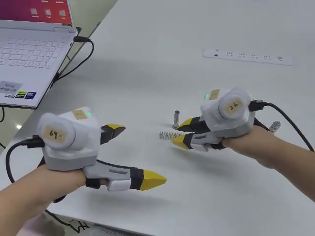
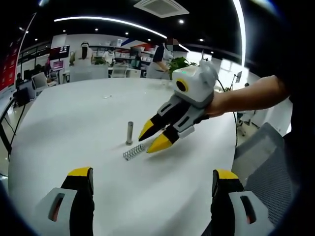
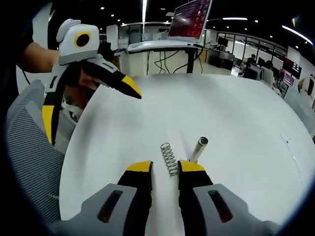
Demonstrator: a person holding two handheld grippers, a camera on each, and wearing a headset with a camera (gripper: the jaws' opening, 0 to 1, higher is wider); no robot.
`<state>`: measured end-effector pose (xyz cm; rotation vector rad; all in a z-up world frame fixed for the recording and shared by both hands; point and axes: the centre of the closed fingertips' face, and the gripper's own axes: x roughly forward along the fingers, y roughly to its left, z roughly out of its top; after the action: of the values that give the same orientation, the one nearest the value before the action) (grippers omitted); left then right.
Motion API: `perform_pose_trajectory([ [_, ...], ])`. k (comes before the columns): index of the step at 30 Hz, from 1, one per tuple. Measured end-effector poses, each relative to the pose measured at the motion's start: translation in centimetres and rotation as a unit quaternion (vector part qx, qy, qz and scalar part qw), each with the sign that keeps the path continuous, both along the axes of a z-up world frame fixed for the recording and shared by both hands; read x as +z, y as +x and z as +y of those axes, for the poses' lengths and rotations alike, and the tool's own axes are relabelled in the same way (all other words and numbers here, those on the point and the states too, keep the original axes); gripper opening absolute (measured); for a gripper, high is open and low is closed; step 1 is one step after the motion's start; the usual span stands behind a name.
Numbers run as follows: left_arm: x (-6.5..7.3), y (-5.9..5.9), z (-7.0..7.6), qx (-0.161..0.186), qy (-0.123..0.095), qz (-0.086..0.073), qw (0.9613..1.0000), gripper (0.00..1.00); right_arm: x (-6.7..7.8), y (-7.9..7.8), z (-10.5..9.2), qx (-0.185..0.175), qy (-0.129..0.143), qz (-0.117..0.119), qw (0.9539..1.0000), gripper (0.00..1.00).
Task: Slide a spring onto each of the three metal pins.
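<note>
A small coiled steel spring [image 1: 166, 134] lies beside the upright short metal pin [image 1: 176, 118]. The right hand-held gripper [image 1: 182, 132], jaws slightly parted, lines up to grasp it. The left hand-held gripper [image 1: 135, 155] waits wide open, empty.

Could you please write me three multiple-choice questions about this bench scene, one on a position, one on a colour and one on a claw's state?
1. Where is the spring relative to the pin?
A. slid onto it
B. lying on the table beside it
C. held up in the left claw

2. What colour are the claw tips?
A. red
B. blue
C. yellow

3. How is the left claw?
A. wide open and empty
B. shut on the spring
C. shut on the pin

Answers:
1 B, the spring lies flat next to the upright pin.
2 C, the left claw and the right claw both end in yellow.
3 A, its jaws stand far apart with nothing between them.
</note>
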<state>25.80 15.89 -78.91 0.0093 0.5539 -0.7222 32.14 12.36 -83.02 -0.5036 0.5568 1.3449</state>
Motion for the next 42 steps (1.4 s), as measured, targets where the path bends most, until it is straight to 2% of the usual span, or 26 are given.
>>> perform_pose_trajectory([
  [13,-0.2,-0.3,0.0,-0.001,-0.001,0.004,1.0,0.98,-1.6,0.6,0.5,0.001,-0.024,-0.002,0.9997,0.15],
  [19,-0.2,-0.4,0.0,-0.003,0.0,0.006,1.0,0.97,-2.3,0.8,0.2,0.006,-0.039,-0.013,0.9991,0.09],
  [25,-0.2,-0.3,-0.2,-0.005,-0.001,0.006,1.0,0.97,-2.0,0.7,0.3,0.016,-0.039,-0.025,0.9988,0.08],
  [34,0.1,0.0,-0.5,-0.009,-0.004,0.002,0.9999,0.97,-0.4,0.1,-0.2,0.041,-0.028,-0.031,0.9983,0.08],
  [39,0.2,0.1,-0.9,-0.014,-0.004,0.001,0.9999,0.96,0.8,-0.5,-1.7,0.055,-0.031,-0.041,0.9972,0.08],
  [42,0.2,0.2,-1.2,-0.019,-0.005,0.0,0.9998,0.96,1.4,-0.6,-2.6,0.053,-0.025,-0.035,0.9977,0.08],
])
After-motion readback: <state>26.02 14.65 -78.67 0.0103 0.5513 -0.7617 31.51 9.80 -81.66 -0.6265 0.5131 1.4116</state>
